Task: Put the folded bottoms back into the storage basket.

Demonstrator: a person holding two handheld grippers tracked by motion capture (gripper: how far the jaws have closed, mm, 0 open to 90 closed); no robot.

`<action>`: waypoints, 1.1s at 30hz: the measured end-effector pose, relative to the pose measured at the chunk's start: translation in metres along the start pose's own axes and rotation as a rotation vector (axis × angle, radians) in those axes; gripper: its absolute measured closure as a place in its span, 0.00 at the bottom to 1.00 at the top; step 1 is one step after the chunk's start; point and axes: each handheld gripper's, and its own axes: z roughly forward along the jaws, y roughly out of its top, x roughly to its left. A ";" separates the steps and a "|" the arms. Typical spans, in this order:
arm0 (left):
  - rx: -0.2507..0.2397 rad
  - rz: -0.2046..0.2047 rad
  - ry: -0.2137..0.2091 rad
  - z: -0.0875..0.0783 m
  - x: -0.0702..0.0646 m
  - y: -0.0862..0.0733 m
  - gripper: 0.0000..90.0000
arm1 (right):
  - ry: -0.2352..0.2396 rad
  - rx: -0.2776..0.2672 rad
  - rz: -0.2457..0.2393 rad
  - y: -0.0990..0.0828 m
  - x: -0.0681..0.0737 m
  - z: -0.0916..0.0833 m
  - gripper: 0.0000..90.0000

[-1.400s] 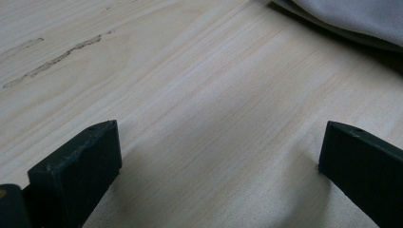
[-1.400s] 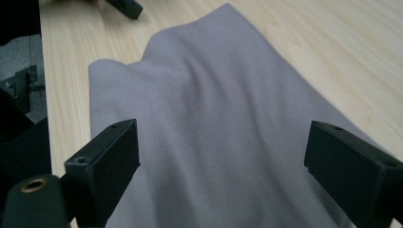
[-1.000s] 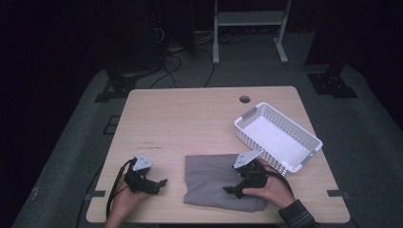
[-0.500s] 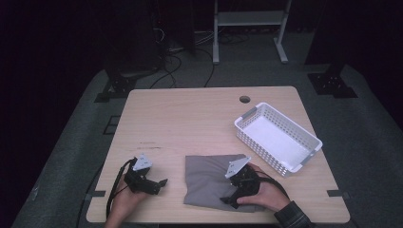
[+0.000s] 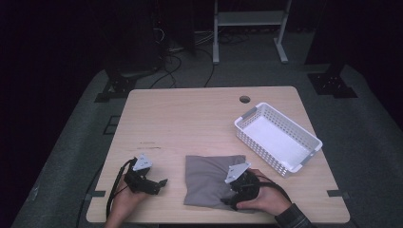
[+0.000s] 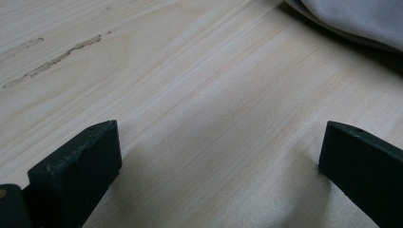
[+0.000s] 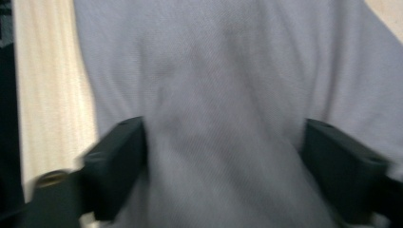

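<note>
Cloth [image 5: 214, 178] lies flat near the table's [image 5: 199, 118] front edge in the high view, with the white basket [image 5: 278, 137] just beside its far right corner, perhaps waiting to receive it. The right gripper [image 5: 234, 197] sits on the cloth's near right part; the left gripper [image 5: 161, 184] rests on bare wood nearby.

Left gripper view: jaws spread wide over empty wood, likely idle.

Right gripper view: jaws wide apart over grey fabric, seemingly poised to pinch it.
</note>
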 end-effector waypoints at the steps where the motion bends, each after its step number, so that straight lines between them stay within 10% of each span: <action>1: 0.000 0.000 0.000 0.000 0.000 0.000 0.00 | -0.001 -0.009 -0.001 -0.001 0.000 -0.002 0.31; 10: 0.002 0.001 0.000 0.000 0.000 0.000 0.00 | -0.027 -0.020 0.060 0.003 -0.002 -0.005 0.73; 21: 0.000 0.002 -0.003 0.000 0.000 0.000 0.00 | 0.081 -0.085 0.162 0.004 -0.017 -0.013 0.77; 33: 0.000 0.002 -0.003 0.000 0.000 0.000 0.00 | 0.048 -0.156 0.174 0.016 -0.026 -0.038 0.77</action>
